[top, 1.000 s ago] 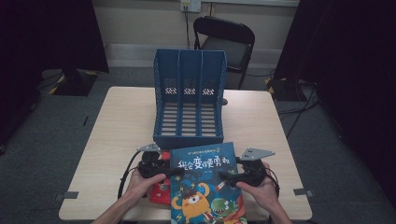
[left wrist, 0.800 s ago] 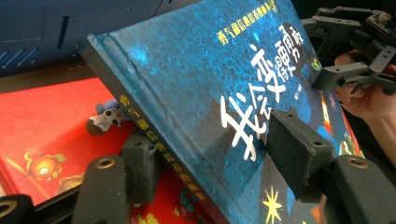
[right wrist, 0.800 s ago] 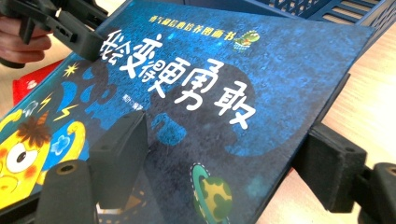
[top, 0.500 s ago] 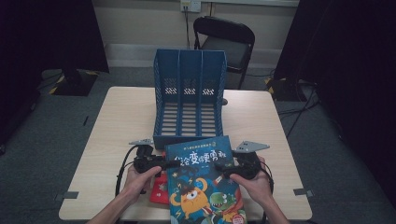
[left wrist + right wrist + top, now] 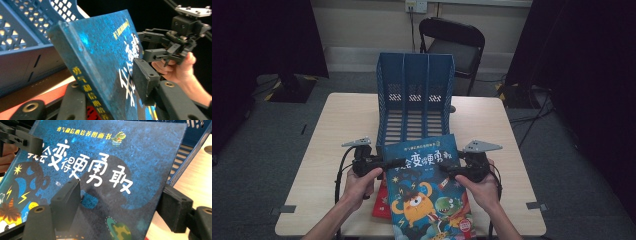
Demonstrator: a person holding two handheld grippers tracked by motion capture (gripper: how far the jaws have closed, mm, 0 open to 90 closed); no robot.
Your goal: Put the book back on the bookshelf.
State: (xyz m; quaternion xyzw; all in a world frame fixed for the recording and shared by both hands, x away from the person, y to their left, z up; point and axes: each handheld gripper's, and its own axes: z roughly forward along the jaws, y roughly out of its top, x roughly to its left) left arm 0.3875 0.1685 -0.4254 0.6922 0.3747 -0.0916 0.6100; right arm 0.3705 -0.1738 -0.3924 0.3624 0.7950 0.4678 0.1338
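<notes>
A blue picture book with a monster on its cover is held off the table, far edge raised, in front of the blue file rack. My left gripper has just been closing on the spine edge. In the left gripper view one pad presses on the book's cover while the other jaw sits under it. My right gripper has also closed a little, its pads clamping the book's other edge. A red book lies beneath on the table.
The three-slot rack stands upright mid-table, its open slots facing the person. The wooden table has bare room on both sides of it. A black folding chair stands behind the table. Cables trail from both grippers.
Both hands have risen and carried the blue book up and slightly toward the rack. The left gripper's jaws have closed onto the book's left edge.
</notes>
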